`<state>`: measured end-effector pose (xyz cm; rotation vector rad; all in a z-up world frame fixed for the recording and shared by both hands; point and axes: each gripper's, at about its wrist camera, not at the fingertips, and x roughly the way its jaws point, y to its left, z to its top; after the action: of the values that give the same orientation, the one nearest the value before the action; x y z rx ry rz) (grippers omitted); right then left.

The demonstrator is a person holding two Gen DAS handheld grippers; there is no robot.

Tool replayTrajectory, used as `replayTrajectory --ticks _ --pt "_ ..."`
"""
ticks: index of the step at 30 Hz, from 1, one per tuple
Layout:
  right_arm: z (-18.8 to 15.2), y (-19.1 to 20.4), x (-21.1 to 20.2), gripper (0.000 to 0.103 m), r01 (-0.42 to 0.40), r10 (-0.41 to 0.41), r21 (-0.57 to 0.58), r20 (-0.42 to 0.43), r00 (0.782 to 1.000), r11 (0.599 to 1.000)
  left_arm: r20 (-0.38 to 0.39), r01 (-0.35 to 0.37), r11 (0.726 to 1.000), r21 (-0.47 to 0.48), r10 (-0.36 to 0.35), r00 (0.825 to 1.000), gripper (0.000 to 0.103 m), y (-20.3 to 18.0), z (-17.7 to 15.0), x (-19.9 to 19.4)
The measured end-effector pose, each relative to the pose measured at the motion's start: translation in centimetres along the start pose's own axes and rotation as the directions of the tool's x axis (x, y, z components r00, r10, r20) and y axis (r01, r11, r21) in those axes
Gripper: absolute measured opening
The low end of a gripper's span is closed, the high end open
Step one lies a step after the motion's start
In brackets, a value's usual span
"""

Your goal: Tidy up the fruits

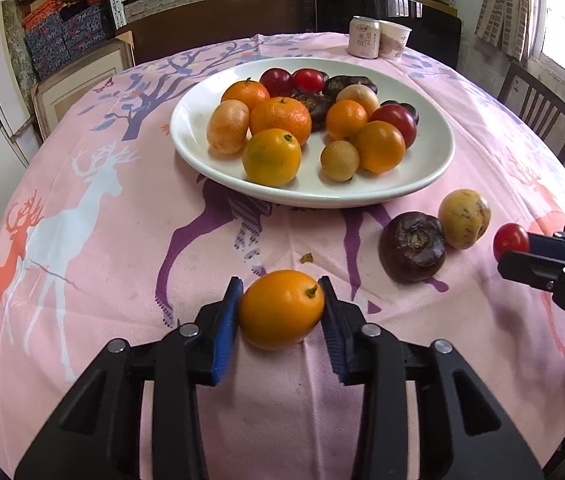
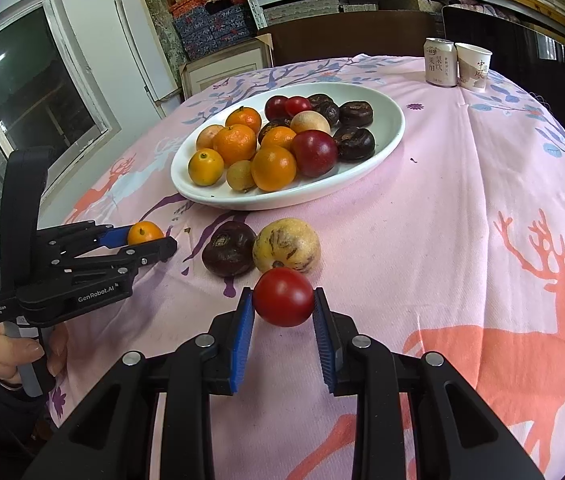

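My left gripper is shut on an orange kumquat, blue pads pressing both sides, just over the pink deer-print cloth at the near edge. The right wrist view shows that same gripper and kumquat at the left. My right gripper is shut on a red cherry tomato. A dark brown fruit and a yellow speckled fruit lie loose on the cloth just beyond it. Behind them stands a white plate piled with several oranges, kumquats, red and dark fruits.
A drink can and a paper cup stand at the table's far side. A wooden chair sits at the right edge. A person's hand holds the left gripper's handle. Shelves with boxes line the back wall.
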<state>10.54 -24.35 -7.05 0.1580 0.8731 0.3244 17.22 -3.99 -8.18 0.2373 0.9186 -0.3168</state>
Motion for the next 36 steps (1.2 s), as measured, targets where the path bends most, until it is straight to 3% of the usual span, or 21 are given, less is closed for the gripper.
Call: replayTrajectory --ticks 15,28,36 --pt "-0.2 0.0 -0.3 0.03 -0.008 0.008 0.002 0.008 1.0 1.0 0.037 -0.012 1.0 0.01 0.011 0.999 0.037 -0.3 -0.2 -1.0" --pt "-2.1 -0.6 -3.3 0.03 -0.048 0.048 0.0 0.069 0.996 0.999 0.152 0.055 0.998 -0.026 -0.05 0.987 0.037 0.4 -1.7 -6.2" --pt "-1.6 -0.9 -5.5 0.03 -0.029 0.031 -0.02 0.1 0.994 0.999 0.197 0.041 0.999 -0.01 -0.039 0.98 0.037 0.0 -0.9 -8.0"
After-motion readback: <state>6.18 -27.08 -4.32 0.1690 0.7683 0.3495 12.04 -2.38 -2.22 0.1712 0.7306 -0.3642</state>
